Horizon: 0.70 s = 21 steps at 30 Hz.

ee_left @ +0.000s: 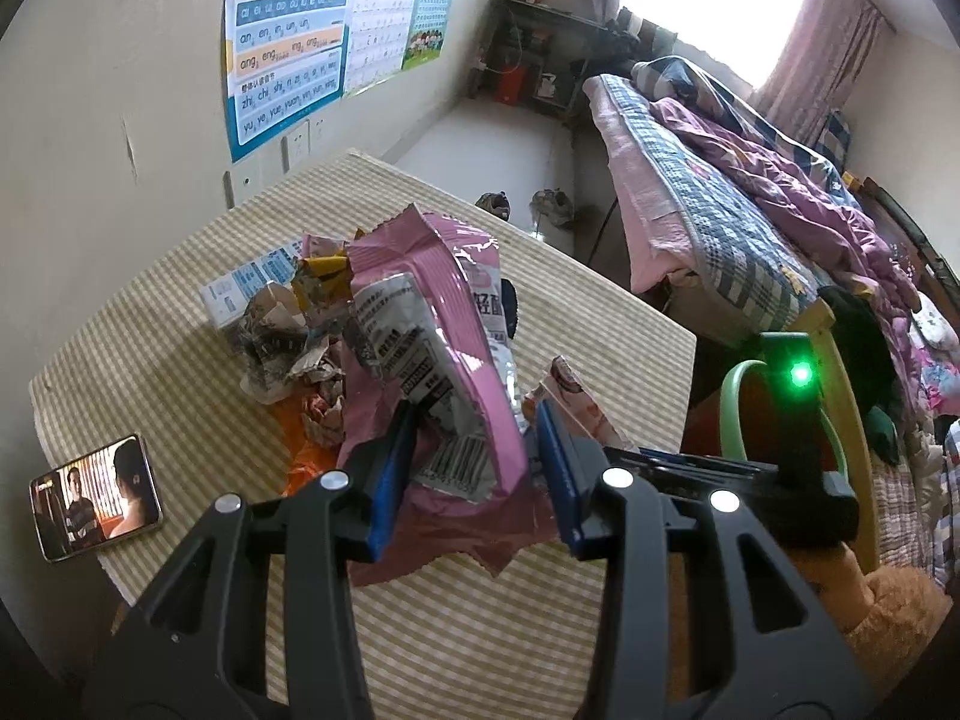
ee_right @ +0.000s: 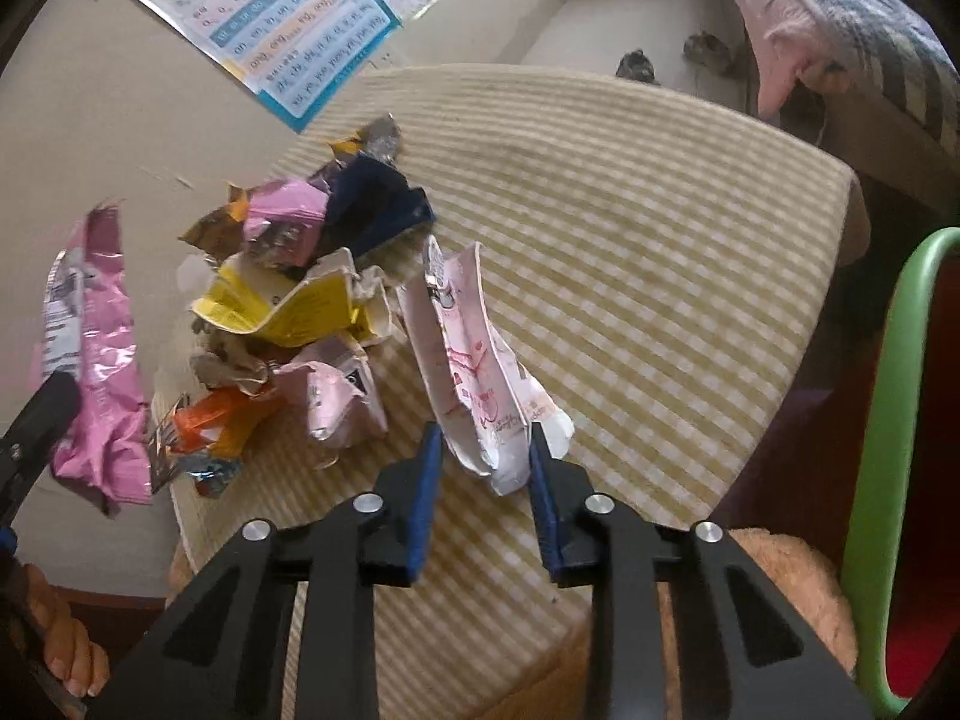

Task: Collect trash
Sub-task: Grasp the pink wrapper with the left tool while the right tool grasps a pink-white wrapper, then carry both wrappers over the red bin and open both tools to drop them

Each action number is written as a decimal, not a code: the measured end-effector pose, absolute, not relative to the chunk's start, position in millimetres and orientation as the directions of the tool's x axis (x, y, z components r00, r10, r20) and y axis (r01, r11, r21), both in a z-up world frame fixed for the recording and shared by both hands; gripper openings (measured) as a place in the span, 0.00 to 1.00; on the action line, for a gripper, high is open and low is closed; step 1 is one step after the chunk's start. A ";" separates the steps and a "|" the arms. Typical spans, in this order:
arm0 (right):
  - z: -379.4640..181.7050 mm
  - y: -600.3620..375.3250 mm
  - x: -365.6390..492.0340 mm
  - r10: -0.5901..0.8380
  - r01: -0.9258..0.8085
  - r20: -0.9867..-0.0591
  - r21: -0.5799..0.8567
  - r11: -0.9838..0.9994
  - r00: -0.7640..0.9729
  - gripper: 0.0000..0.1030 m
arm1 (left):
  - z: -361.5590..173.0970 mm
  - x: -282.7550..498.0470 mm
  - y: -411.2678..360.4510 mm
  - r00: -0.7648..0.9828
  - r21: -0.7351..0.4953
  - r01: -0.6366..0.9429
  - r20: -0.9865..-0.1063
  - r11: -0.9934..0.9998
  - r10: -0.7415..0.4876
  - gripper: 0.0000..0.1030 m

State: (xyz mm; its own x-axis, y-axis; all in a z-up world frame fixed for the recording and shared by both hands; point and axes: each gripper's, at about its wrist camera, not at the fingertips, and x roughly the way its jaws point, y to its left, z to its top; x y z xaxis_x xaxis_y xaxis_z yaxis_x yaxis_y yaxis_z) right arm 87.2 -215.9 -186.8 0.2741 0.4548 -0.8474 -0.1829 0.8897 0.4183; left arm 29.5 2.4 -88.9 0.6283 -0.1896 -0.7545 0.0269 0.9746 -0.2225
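My left gripper (ee_left: 474, 420) is shut on a crumpled pink snack bag (ee_left: 444, 324), whose printed silver back faces the camera; the bag hangs lifted off the table. In the right wrist view the same pink bag (ee_right: 96, 372) dangles at the far left from a black finger. My right gripper (ee_right: 483, 441) is shut on the lower end of a white-and-pink wrapper (ee_right: 474, 360), which stands tilted up from the cloth. A pile of trash (ee_right: 288, 300) with yellow, orange, dark blue and pink wrappers lies left of it.
The table (ee_right: 630, 228) wears a yellow-and-white checked cloth. A phone (ee_left: 96, 495) showing video lies at its near left corner. A green chair frame (ee_right: 888, 420) stands at the right, a bed (ee_left: 720, 180) beyond. Posters cover the wall behind the table.
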 end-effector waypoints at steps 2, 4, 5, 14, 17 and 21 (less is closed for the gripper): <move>-181.2 -219.8 82.6 0.461 -0.170 -0.837 0.429 0.887 0.296 0.24 | -87.7 29.4 2.8 0.631 -0.221 0.030 -0.752 0.975 -0.190 0.38; -172.2 -227.6 76.0 0.469 -0.149 -0.821 0.445 0.883 0.325 0.24 | -86.5 28.1 0.7 0.634 -0.219 0.035 -0.749 0.975 -0.191 0.38; -167.4 -232.2 72.0 0.469 -0.140 -0.815 0.449 0.882 0.341 0.24 | -86.0 27.4 -0.6 0.635 -0.219 0.038 -0.748 0.975 -0.193 0.38; -116.5 -293.1 49.3 0.380 -0.034 -0.770 0.424 0.905 0.513 0.23 | -86.2 29.9 -46.1 0.595 -0.246 0.155 -0.750 0.957 -0.289 0.38; -103.9 -324.8 47.0 0.333 0.037 -0.761 0.424 0.905 0.557 0.23 | -86.3 32.0 -70.2 0.571 -0.258 0.216 -0.749 0.942 -0.336 0.38; -97.7 -367.8 44.1 0.242 0.154 -0.776 0.398 0.904 0.582 0.23 | -85.4 38.7 -113.4 0.519 -0.287 0.322 -0.744 0.902 -0.422 0.38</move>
